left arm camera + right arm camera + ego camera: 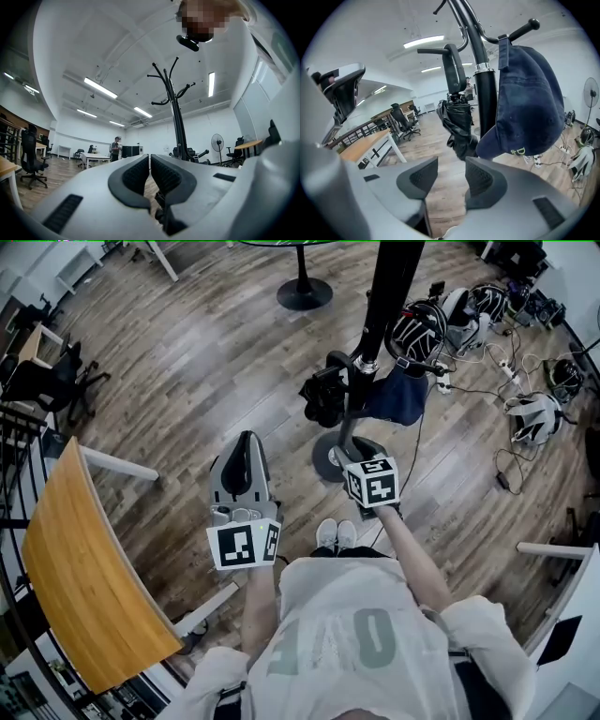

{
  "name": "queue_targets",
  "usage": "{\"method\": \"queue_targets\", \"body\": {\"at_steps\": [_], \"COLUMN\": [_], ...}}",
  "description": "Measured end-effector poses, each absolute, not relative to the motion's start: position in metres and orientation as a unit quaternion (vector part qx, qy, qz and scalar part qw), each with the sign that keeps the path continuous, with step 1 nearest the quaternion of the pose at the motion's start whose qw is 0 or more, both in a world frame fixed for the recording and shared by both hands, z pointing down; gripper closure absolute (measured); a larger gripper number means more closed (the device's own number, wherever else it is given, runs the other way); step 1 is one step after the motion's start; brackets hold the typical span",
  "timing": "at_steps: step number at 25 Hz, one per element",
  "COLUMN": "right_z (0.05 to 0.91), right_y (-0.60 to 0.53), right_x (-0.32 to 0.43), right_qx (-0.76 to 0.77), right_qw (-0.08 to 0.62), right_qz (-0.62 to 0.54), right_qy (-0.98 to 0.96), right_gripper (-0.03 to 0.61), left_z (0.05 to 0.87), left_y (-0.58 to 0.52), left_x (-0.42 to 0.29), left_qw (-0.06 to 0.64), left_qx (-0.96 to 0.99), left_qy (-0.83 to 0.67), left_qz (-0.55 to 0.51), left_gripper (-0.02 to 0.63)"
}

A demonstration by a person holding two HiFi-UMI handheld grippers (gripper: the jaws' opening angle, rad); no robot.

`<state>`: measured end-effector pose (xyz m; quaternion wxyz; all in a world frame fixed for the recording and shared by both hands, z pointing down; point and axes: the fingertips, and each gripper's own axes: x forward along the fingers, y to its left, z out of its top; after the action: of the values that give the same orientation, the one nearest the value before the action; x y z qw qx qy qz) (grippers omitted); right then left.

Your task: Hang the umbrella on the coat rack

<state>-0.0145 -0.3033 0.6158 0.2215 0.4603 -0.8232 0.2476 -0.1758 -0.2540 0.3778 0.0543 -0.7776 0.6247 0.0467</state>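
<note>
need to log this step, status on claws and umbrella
Left claw shut, empty. Right claw open, empty. Umbrella hanging on coat rack, beside navy cap. Nothing in the way.

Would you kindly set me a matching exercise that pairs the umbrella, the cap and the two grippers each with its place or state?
Things:
1. folded black umbrella
2. navy blue cloth cap
3. left gripper
4. right gripper

Places or states:
A. jaws apart, nothing between them
B. hangs on the black coat rack, right of its pole in the right gripper view
C. jaws together
D. hangs left of that pole

Pairs: 1-D, 2-B, 3-C, 4-A
</note>
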Motion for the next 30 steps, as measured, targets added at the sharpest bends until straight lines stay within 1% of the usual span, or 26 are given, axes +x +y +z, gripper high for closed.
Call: {"method": "queue_targets", "body": {"at_steps": [4, 20, 26, 30], "right_z": [0.606, 0.588, 0.569, 0.533], "right_y": [-0.304, -0.297, -0.298, -0.305], "right_x": [-0.009, 0.017, 0.02, 0.022], "right_qx": [0.47, 0.493, 0.497, 0.497], "right_qw": [0.207, 0.189, 0.165, 0.131], "right_qz": [0.246, 0.239, 0.229, 0.205], "right_qy": [-0.822, -0.815, -0.821, -0.833], "right_gripper": [0.38, 0.38, 0.38, 0.38], "left_z": [0.377, 0.372, 0.369, 0.366], "left_y": [-0.254, -0.256, -0.252, -0.253], "left_x": [-0.172, -0.149, -0.142, -0.137], "left_qw": [0.054, 0.059, 0.065, 0.071], "left_qx": [-0.78, -0.795, -0.798, -0.798], "left_qy": [0.622, 0.601, 0.596, 0.595], "left_qz": [0.049, 0.058, 0.058, 0.058], "left_gripper": [0.578, 0.578, 0.578, 0.578]}}
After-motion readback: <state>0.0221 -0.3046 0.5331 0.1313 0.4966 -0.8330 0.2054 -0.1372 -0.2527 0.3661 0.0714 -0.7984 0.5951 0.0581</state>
